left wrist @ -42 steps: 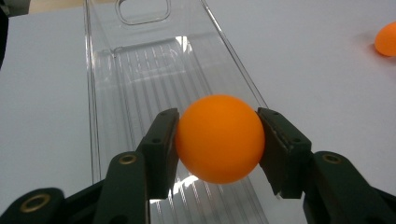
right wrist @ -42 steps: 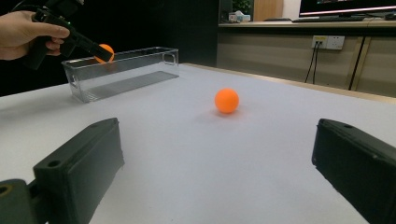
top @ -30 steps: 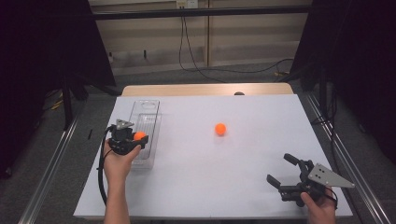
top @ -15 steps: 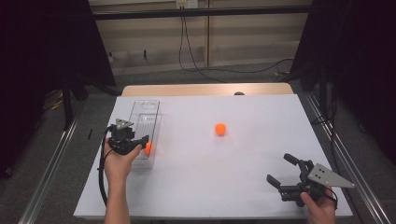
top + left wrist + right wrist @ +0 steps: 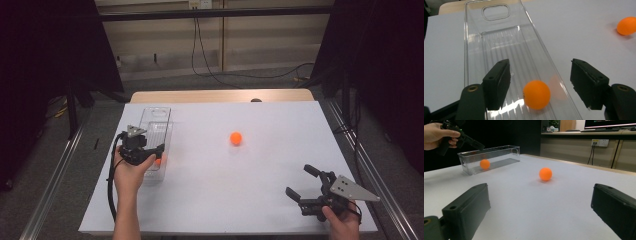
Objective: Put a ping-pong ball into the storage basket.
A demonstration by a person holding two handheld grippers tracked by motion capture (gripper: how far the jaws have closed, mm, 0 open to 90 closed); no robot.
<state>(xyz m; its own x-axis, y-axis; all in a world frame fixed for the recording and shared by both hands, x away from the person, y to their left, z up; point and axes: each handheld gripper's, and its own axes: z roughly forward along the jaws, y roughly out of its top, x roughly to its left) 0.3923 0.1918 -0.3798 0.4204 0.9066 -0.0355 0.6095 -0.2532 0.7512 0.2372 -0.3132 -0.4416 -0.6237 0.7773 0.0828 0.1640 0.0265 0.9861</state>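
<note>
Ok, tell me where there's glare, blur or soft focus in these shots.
Left gripper view: white glare on the clear tray floor near the bottom edge, and the ball in the tray casts a faint orange reflection on the wall. Right gripper view: the near jaws look soft. High view: evenly lit table, dark surroundings.

Both forearms are bare — no sleeve shows on either in the high view. The left gripper (image 5: 159, 148) is black and pistol-shaped, with a small grey three-cornered plate on top and a black cable looping down beside the arm. Seen along its own view, its two blocky black pads (image 5: 497, 83) sit on arms with brass-coloured screw holes. The right gripper (image 5: 299, 183) is black too, carrying a larger grey three-cornered plate dotted with what look like small screws — too small to be sure. Its pads (image 5: 466, 212) are matte black blocks, each with a small round hole.
</note>
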